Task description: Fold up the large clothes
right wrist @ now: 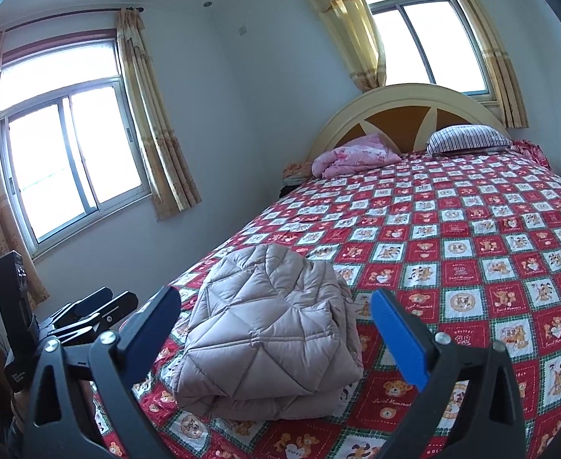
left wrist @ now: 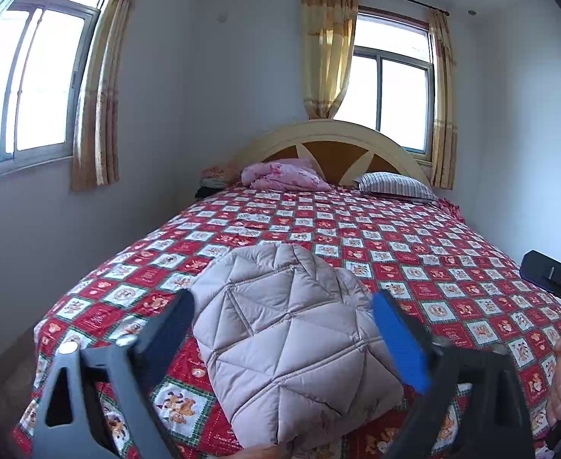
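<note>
the quilted jacket [left wrist: 280,336] lies folded into a thick, rounded bundle on the red patterned bedspread [left wrist: 433,252], near the foot of the bed and just ahead of both tools. the left tongs [left wrist: 284,340] stand wide, the bundle seen between the fingers but not pressed. the right tongs [right wrist: 276,329] are wide too and grip nothing. the jacket looks light, soft and puffy, with a smooth shell likely to slip and spring open. a firm pinch deep across the stacked layers at the near folded edge [right wrist: 257,397] would probably hold best.
</note>
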